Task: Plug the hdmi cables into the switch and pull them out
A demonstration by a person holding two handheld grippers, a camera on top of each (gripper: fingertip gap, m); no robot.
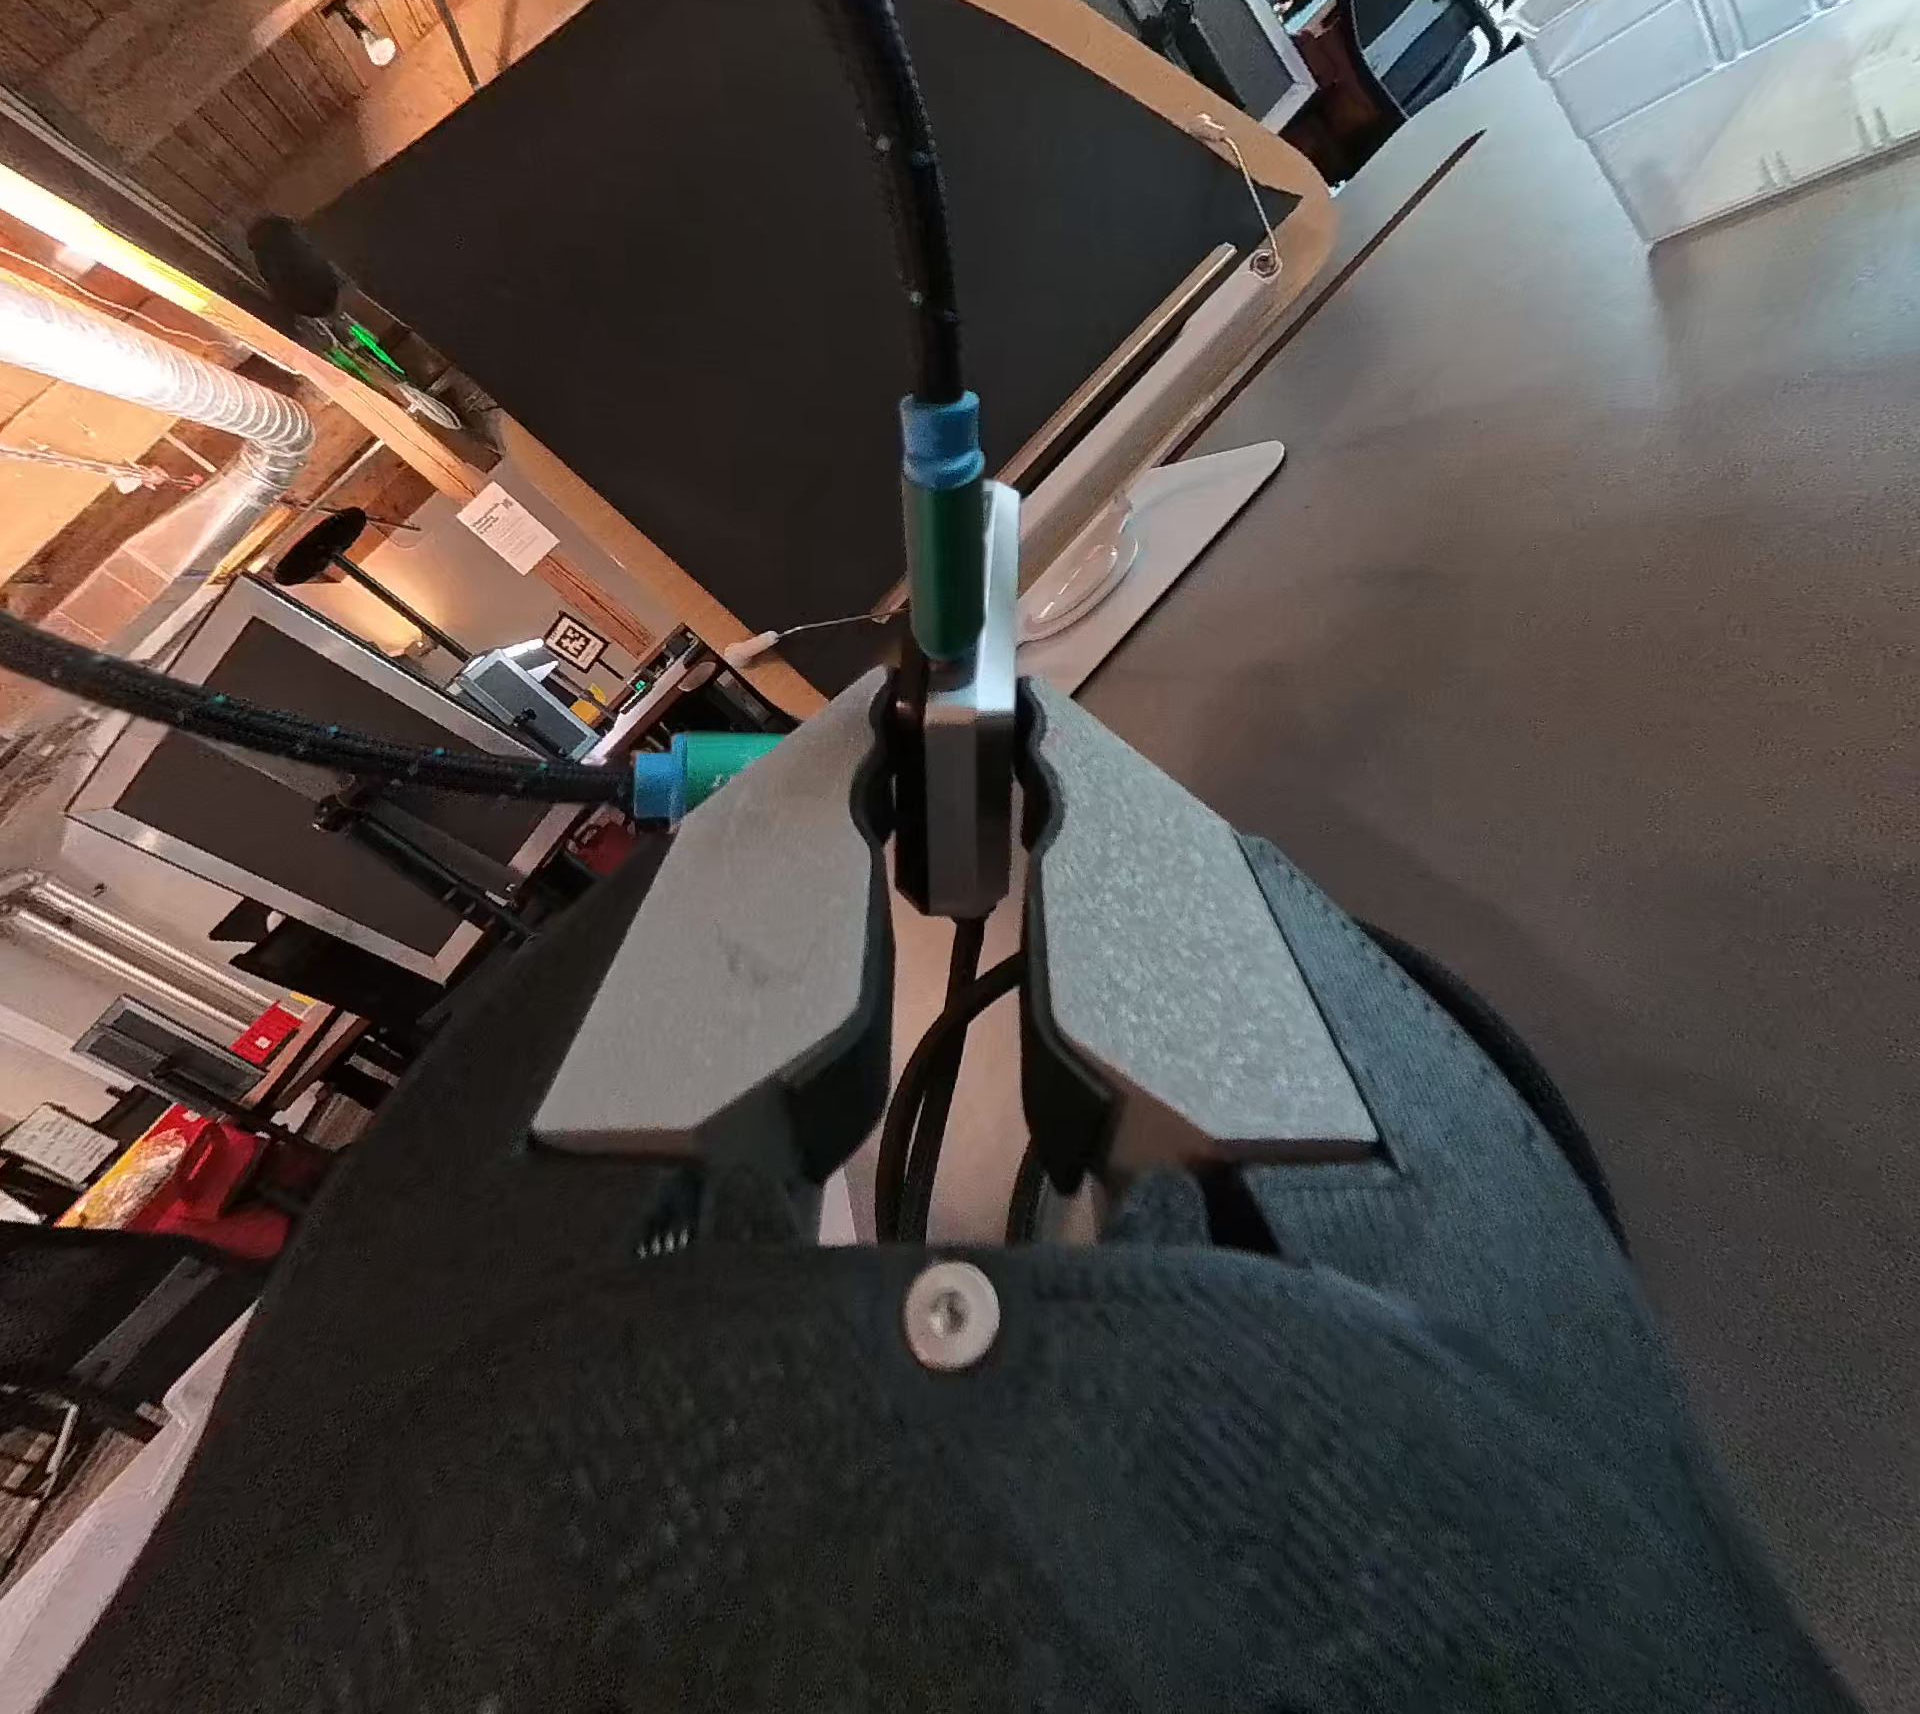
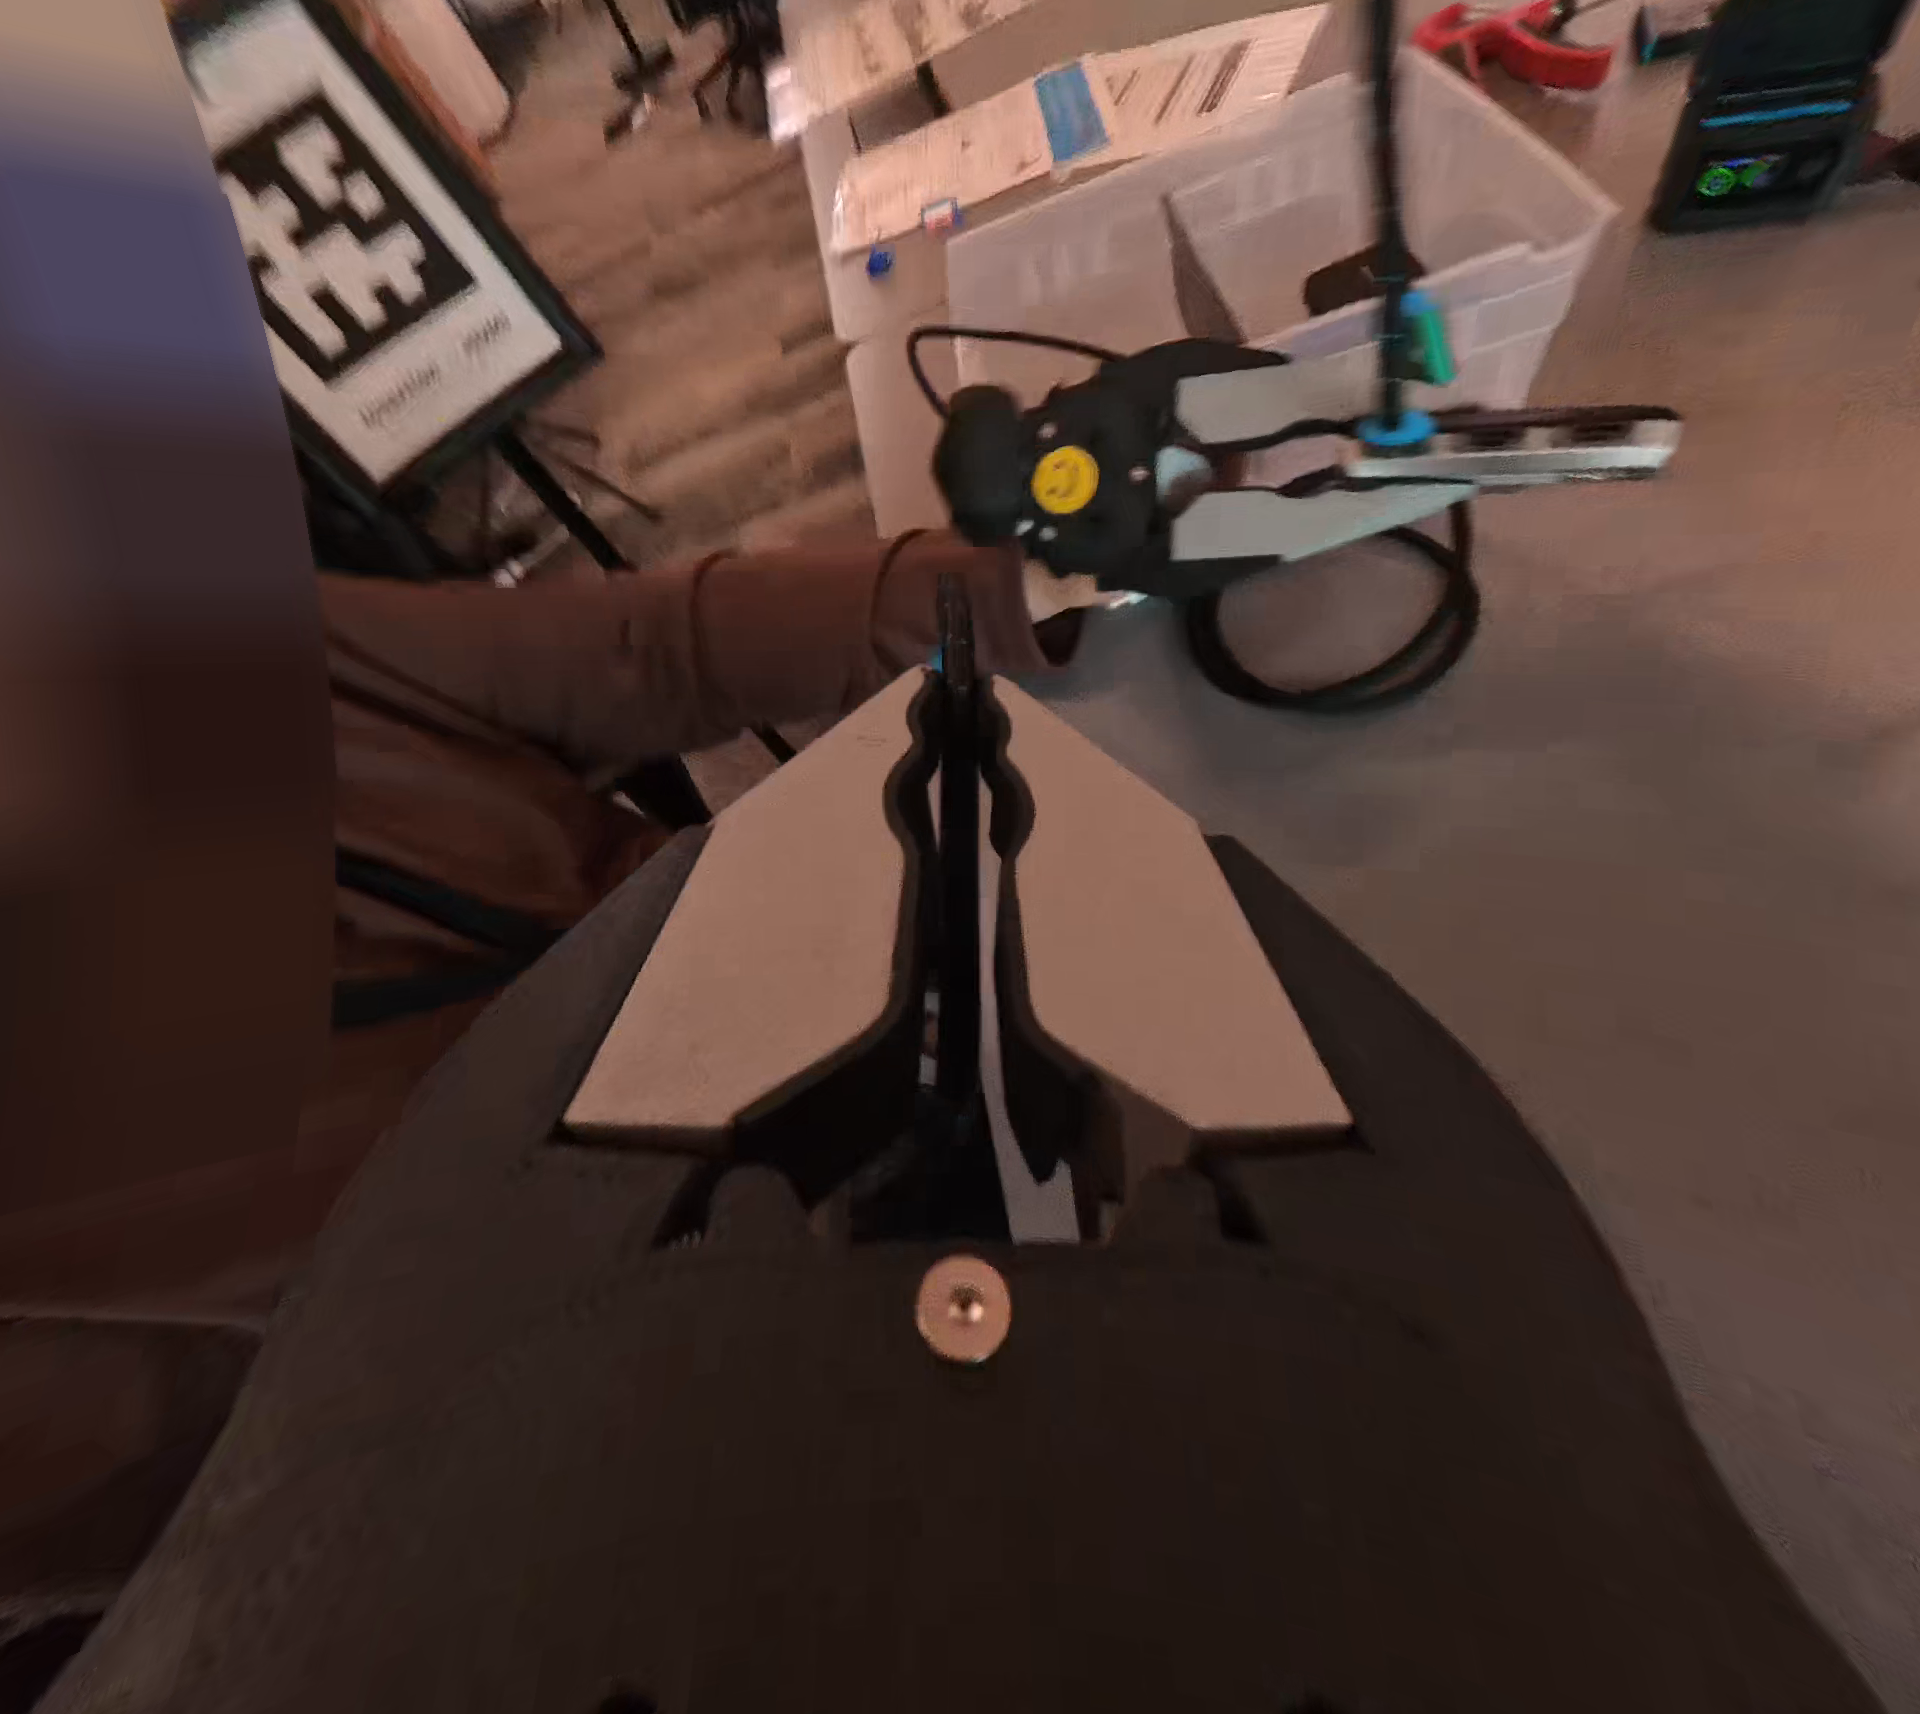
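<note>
HDMI switch point(image 1: 971, 791), a slim silver-grey metal box with a black port face, sits clamped edge-on between the two grey fingers of the left gripper point(image 1: 956, 729), whose jaws are narrowed onto its flat sides and hold it up off the dark grey tabletop point(image 1: 1558, 625). One black braided HDMI cable with a green plug and blue collar point(image 1: 940, 521) stands in the switch's black face just beyond the fingertips, its cord arching up and away out of the top of the view. A second black braided cable with the same green and blue plug point(image 1: 696, 771) comes in from the left and disappears behind the left finger, so whether it is seated in the switch cannot be told there. A thinner black cord point(image 1: 935, 1072) hangs down from the switch between the fingers. In the blurred right wrist view the switch point(image 2: 1538, 449) juts sideways out of the left gripper point(image 2: 1455, 459), held by an arm in a brown sleeve point(image 2: 675, 656), with a blue-collared plug point(image 2: 1392, 433) in its upper face and a green plug point(image 2: 1418, 334) just above that. The right gripper point(image 2: 956, 708) has its fingers pinched nearly together on a thin black cable point(image 2: 956, 885) running lengthwise between them. Translucent white plastic bins point(image 2: 1351, 230) stand behind on the table.
</note>
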